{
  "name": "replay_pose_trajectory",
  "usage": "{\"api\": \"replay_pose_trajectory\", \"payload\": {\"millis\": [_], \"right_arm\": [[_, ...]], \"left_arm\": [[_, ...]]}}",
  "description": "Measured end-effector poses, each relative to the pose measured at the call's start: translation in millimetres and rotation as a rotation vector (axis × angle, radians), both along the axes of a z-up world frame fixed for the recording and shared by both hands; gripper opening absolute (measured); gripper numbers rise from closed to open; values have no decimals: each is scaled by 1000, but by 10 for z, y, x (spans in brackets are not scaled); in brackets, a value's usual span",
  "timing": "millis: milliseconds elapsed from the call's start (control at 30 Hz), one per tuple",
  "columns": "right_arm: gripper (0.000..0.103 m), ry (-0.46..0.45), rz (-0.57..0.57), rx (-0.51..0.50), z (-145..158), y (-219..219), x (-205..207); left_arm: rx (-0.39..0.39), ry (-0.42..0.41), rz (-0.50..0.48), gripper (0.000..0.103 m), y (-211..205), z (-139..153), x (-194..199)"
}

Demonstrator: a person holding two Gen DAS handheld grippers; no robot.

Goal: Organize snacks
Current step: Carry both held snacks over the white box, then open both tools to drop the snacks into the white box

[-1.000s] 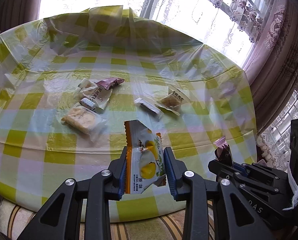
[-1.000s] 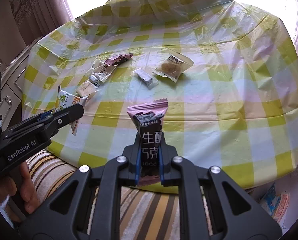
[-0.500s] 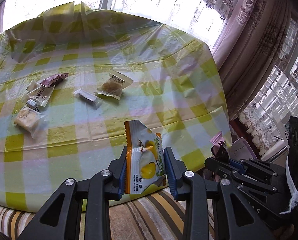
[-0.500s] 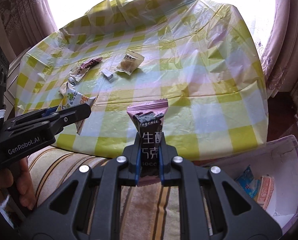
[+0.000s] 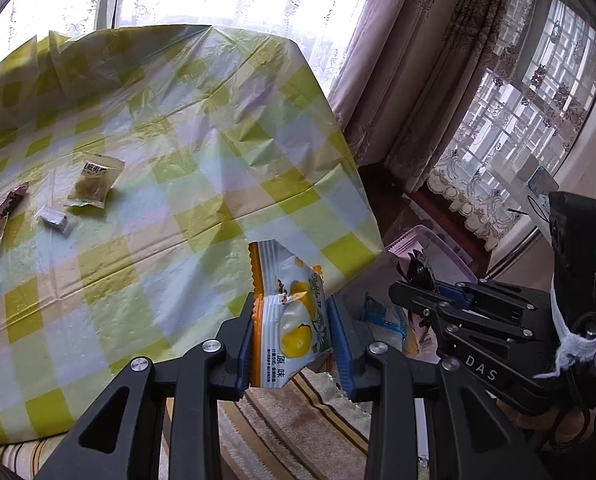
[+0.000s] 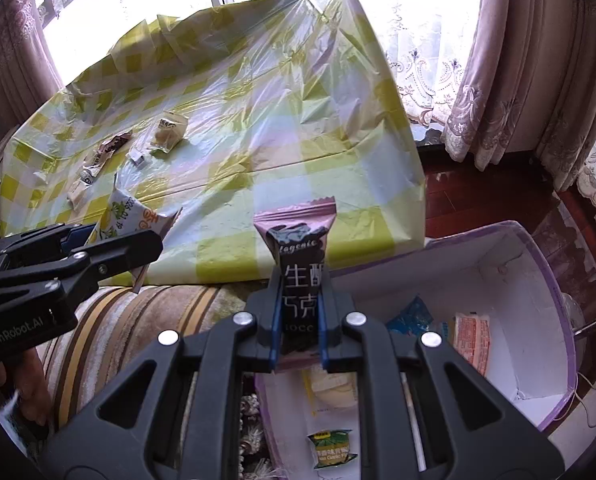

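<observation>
My left gripper (image 5: pixel 294 340) is shut on a white and orange snack packet with a yellow fruit picture (image 5: pixel 288 312), held upright off the table's near right corner. My right gripper (image 6: pixel 299 328) is shut on a purple and black chocolate packet (image 6: pixel 299 256), held over a white box with a purple rim (image 6: pixel 553 280) on the floor. Each gripper shows in the other's view: the right one (image 5: pixel 425 284), the left one (image 6: pixel 138 240). The box holds several packets, among them a green one (image 6: pixel 331 448) and a red-printed one (image 6: pixel 471 340).
Several snack packets lie on the checked yellow tablecloth (image 5: pixel 178 128), such as a clear cracker packet (image 5: pixel 94 184) and a small white one (image 5: pixel 56 220). A striped sofa (image 6: pixel 138 320) runs below the table edge. Curtains (image 5: pixel 417 60) hang at right.
Both grippers have swung right, away from the table top towards the floor box, each holding its packet. The box now fills the lower right of the right wrist view.
</observation>
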State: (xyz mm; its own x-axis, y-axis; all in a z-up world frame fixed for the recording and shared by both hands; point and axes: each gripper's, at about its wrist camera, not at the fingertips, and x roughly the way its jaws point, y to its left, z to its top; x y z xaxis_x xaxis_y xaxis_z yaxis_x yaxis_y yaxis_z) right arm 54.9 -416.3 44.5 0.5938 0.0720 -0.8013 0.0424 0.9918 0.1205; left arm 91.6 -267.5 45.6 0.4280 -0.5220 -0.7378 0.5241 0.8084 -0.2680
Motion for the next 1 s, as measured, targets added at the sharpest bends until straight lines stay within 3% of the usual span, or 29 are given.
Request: {"api": "replay_pose_trajectory", "payload": {"millis": [333, 467, 567, 633, 1000], "right_arm": [[18, 17, -151, -44, 12, -601, -154], [20, 29, -185, -67, 19, -681, -149], [34, 42, -208, -81, -3, -693, -128], [53, 40, -214, -96, -9, -679, -120], [66, 43, -191, -55, -36, -534, -75]], "left_arm": [[-18, 31, -158, 35, -416, -4, -193], [-24, 55, -203, 55, -530, -44, -234], [-23, 54, -198, 57, -525, -39, -245], [-26, 54, -185, 59, -503, -36, -233], [-23, 42, -77, 61, -279, -28, -88]]}}
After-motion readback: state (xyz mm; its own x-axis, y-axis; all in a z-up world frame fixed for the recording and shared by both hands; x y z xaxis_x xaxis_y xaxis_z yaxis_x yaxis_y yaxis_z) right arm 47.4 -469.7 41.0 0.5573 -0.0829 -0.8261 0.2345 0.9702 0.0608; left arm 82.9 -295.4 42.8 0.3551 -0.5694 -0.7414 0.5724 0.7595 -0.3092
